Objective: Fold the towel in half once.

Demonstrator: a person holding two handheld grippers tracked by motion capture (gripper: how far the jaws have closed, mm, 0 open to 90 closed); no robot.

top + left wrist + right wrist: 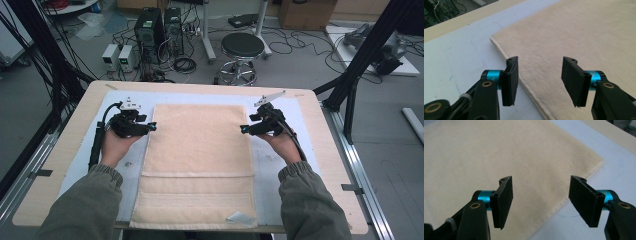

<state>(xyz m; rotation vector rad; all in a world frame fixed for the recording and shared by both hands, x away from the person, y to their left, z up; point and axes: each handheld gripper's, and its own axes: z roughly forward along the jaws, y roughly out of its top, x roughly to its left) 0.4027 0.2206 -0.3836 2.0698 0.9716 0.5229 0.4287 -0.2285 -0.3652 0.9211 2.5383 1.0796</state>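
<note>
Cream towel (200,150) lies untouched between both tongs (150,127) (245,129), jaws apart, empty.

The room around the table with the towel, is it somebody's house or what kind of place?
Most likely a lab or workshop, not a house. Computer towers stand on the floor amid tangled cables, a round stool waits behind the table, and black frame struts rise beside it.
</note>
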